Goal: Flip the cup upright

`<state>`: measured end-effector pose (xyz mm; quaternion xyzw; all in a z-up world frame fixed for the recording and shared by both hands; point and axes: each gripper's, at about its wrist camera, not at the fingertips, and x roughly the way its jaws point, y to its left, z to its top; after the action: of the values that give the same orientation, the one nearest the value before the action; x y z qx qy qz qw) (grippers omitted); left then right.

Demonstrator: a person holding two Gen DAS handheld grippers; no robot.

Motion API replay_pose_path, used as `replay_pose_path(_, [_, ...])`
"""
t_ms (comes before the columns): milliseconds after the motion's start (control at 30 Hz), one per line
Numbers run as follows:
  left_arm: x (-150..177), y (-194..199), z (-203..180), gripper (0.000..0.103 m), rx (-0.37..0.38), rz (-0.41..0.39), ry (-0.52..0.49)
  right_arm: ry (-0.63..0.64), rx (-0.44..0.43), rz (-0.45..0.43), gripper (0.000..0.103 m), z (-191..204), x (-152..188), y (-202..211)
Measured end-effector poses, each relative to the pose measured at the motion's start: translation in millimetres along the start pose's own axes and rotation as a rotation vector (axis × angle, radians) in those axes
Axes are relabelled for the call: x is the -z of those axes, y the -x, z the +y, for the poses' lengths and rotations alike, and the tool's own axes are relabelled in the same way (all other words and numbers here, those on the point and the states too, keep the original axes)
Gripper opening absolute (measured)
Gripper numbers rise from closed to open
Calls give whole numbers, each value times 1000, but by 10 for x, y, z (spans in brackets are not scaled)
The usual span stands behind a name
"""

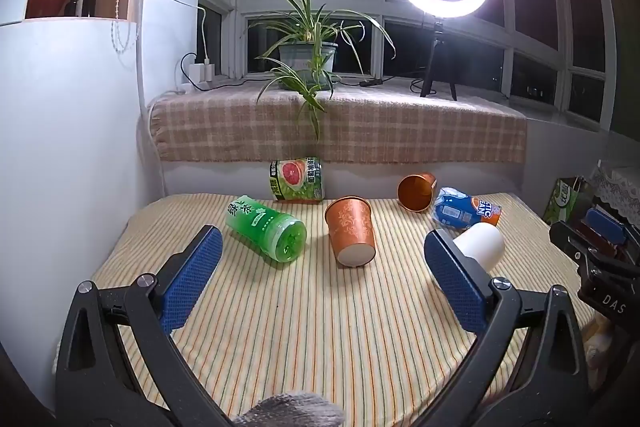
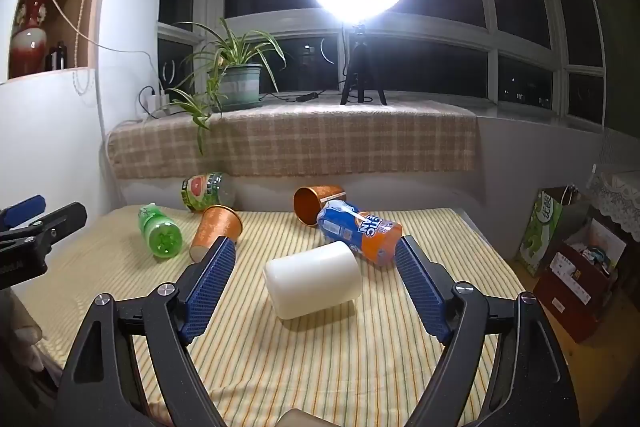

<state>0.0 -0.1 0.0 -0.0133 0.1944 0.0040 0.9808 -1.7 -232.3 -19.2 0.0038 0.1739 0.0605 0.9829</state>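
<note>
Plainly, the white cup (image 2: 313,279) lies on its side on the striped cloth (image 2: 320,367), framed between the wide-spread fingers of the right tongs (image 2: 315,259), which hold nothing. Just behind it rests a blue-and-orange bottle (image 2: 360,231), with a copper cup (image 2: 316,205) beyond. Left tongs (image 1: 323,251) are wide and empty too, facing an orange paper cup (image 1: 352,231) and green bottle (image 1: 266,233), both lying down. Being round and smooth, the white cup would likely roll into the bottle if one finger touched first, or squirt out under a squeeze.

White cup (image 2: 313,279) on its side between spread right gripper (image 2: 316,259) jaws.
</note>
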Motion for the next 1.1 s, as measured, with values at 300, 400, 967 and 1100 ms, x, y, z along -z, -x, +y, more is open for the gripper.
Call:
replay_pose_path(300, [1, 1, -2, 102, 8, 3, 19, -2, 1, 7, 82, 1, 4, -17])
replay_pose_path(400, [1, -2, 0, 102, 8, 5, 19, -1, 0, 9, 82, 20, -10, -22])
replay_pose_path(967, [-1, -5, -3, 102, 8, 9, 20, 0, -4, 27, 82, -4, 34, -68])
replay_pose_path(1100, [-1, -5, -3, 102, 7, 10, 21, 0, -4, 28, 82, -4, 32, -68])
